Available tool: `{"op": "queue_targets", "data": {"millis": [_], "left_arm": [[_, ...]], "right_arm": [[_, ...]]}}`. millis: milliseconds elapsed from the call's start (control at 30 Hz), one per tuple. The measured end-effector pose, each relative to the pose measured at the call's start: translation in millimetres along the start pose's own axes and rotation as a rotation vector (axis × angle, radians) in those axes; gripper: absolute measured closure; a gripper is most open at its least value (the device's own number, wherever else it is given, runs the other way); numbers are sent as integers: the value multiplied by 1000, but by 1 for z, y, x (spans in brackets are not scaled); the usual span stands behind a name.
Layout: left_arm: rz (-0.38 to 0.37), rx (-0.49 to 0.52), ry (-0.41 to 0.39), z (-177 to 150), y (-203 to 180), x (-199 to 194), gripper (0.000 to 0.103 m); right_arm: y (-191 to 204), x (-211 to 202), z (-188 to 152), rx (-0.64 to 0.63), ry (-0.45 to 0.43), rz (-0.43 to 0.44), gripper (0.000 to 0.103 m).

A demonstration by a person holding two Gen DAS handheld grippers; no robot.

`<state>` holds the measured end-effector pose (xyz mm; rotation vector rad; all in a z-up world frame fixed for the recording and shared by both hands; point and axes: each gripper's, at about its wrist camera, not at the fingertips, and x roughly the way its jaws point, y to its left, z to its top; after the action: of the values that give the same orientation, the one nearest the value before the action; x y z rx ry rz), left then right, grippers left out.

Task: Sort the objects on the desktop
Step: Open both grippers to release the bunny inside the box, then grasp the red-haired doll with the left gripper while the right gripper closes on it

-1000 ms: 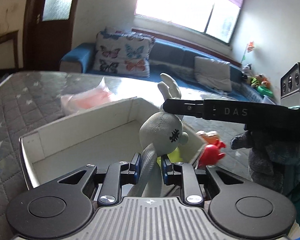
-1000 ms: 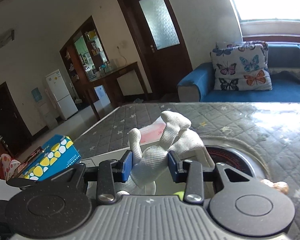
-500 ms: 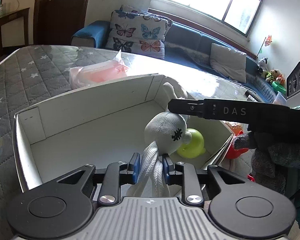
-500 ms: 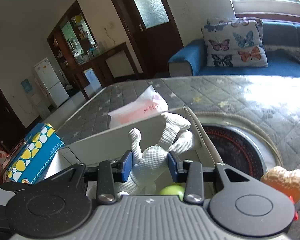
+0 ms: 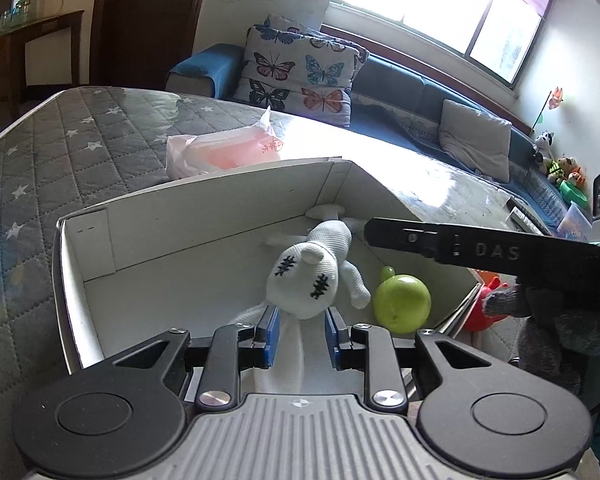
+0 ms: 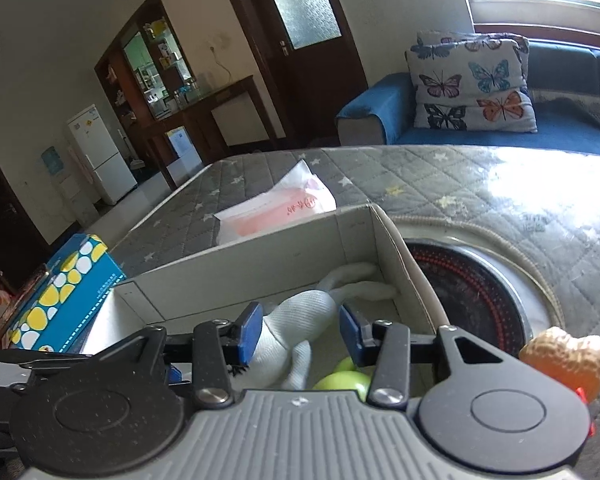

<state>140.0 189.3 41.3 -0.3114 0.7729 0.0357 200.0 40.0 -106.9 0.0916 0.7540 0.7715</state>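
**Plush rabbit down in the white box, both grippers letting go**

White knitted rabbit [image 5: 312, 276] lies on the floor of the open white cardboard box [image 5: 204, 216], head toward the near side, feet in the far right corner against the walls. Green toy apple [image 5: 402, 298] sits just right of its head, near the right wall.

Left gripper [image 5: 300, 336]: jaws parted, blue pads clear of the rabbit's ear, which lies between them without being pressed. Right gripper [image 6: 298, 330]: jaws opening, the rabbit's body between the pads; visible gap on the right pad, left pad looks close to or brushing the fabric, cannot tell which. In the left view the right gripper's black finger reaches in over the right wall, above the rabbit's legs.

Room: left half of the box floor is bare. Near wall edge sits just below both grippers.

Outside the box, on the grey quilted table cover [image 5: 80, 144]: pink plastic bag [image 5: 224, 150] touching the far wall, blue tissue box [image 6: 64, 300] at the left end, round dark burner [image 6: 468, 284] just past the right wall, an orange-brown toy [image 6: 566, 354] near right.
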Motion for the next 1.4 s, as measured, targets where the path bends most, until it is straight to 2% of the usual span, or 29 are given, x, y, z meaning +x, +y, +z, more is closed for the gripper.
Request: {"op": "queue_targets", "data": {"millis": [133, 300, 500, 633, 1033, 1400], "left_arm": [[-5, 0, -19, 0, -4, -9, 76], [-24, 2, -43, -6, -14, -23, 76], [-64, 7, -66, -17, -31, -39, 76], [-83, 20, -75, -27, -43, -47, 76], [-141, 10, -17, -60, -58, -39, 74], [-169, -5, 11, -69, -65, -32, 74]], "right_arm": [[2, -17, 0, -23, -19, 9, 54], [7, -45, -5, -56, -41, 14, 52], [11, -80, -22, -115, -55, 5, 41], [10, -101, -38, -131, -59, -11, 29], [1, -130, -86, -156, -24, -67, 25], [-1, -140, -118, -189, -12, -113, 19]]}}
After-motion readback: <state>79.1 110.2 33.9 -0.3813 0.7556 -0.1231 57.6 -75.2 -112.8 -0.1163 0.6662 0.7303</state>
